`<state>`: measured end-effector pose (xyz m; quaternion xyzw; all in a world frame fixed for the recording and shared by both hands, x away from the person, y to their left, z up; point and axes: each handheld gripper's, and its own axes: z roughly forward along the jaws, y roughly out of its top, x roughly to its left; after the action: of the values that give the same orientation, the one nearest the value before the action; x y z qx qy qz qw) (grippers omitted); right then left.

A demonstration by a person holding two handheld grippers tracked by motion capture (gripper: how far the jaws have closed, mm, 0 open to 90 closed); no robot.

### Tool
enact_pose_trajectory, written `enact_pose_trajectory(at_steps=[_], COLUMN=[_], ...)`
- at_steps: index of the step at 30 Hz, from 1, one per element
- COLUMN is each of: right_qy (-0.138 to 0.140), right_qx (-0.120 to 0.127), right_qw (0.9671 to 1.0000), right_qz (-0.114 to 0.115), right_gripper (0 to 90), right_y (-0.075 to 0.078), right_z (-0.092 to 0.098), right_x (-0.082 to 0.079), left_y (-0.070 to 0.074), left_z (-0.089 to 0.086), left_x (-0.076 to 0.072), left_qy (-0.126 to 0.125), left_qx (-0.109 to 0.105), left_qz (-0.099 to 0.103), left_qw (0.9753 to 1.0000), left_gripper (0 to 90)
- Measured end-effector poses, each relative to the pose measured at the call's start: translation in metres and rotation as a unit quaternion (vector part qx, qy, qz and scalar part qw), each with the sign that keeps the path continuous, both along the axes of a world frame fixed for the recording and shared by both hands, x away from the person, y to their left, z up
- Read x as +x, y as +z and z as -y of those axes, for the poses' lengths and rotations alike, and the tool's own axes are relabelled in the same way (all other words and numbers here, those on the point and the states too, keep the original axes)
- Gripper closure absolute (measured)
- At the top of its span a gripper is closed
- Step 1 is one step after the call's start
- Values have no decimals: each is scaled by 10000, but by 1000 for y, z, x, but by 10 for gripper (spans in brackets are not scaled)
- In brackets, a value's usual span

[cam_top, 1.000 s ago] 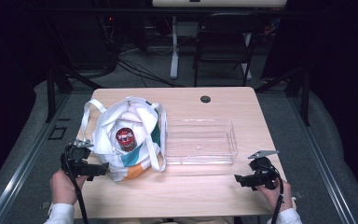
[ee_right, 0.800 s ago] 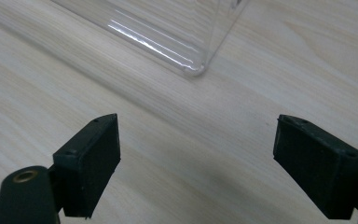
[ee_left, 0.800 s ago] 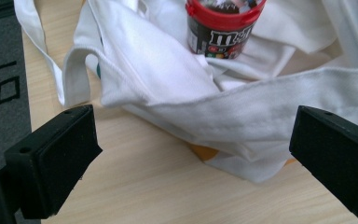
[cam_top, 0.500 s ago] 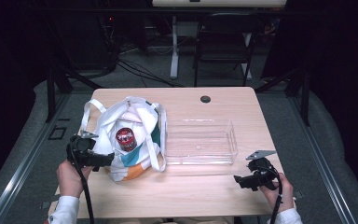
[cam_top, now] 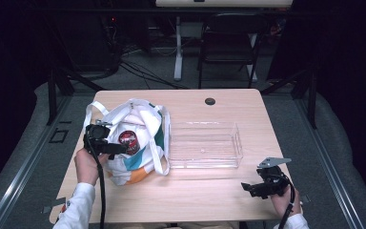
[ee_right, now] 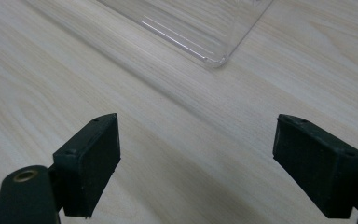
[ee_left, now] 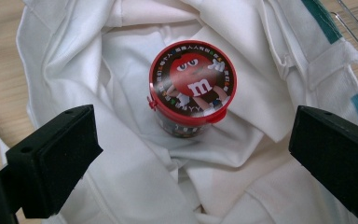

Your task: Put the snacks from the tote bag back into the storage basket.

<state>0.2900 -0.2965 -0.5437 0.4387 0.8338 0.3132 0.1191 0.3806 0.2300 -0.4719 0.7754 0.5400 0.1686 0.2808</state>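
The left gripper (ee_left: 191,154) hangs wide open and empty over the white cloth tote bag (cam_top: 140,143), the red-lidded round candy tub (ee_left: 192,88) at its 12 o'clock, fabric loose around it. The right gripper (ee_right: 209,163), equally spread and empty, faces bare wooden table (ee_right: 135,107), the clear plastic tray (ee_right: 186,28) corner at 12.

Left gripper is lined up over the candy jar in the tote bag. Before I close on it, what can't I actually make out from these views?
- Candy jar body: left gripper view, hidden below its red lid and by the white bag folds.
- Lid rim text: left gripper view, too small to read.
- Other contents of the tote bag: high view, covered by fabric.
- Clear tray: right gripper view, cut off by the top edge.
- Left gripper height above the jar: no side view.
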Motion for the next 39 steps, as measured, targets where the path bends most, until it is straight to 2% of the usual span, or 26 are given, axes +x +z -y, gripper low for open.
enact_pose_trajectory(at_steps=[4, 6, 8, 11, 18, 27, 39], right_qy=[-82, -95, -67, -71, -163, -286, -302], right_qx=[-4, 12, 30, 52, 39, 59, 45], right_qw=[10000, 9999, 9999, 9999, 9998, 9994, 9994], right_qz=[-35, -86, -86, 106, 131, 169, 171], right_gripper=[147, 149, 149, 146, 148, 147, 147], right_y=[-3, -6, -6, -3, -2, -1, -1], right_z=[1, 1, 1, 2, 2, 4, 3], right_x=[1, 2, 2, 0, 1, 1, 1], left_y=[-1, -2, -3, -5, -14, -23, -30], left_z=[3, 5, 6, 9, 15, 20, 26], left_x=[7, 11, 16, 22, 37, 51, 60], left_qy=[-27, -46, -84, -102, -184, -201, -224], left_qx=[-38, -133, -99, -136, -72, 60, 224], left_qz=[-11, -76, -101, -164, -434, -638, -920], left_qw=[10000, 9999, 9999, 9997, 9989, 9977, 9953], left_gripper=[15, 19, 19, 18, 9, 2, 10])
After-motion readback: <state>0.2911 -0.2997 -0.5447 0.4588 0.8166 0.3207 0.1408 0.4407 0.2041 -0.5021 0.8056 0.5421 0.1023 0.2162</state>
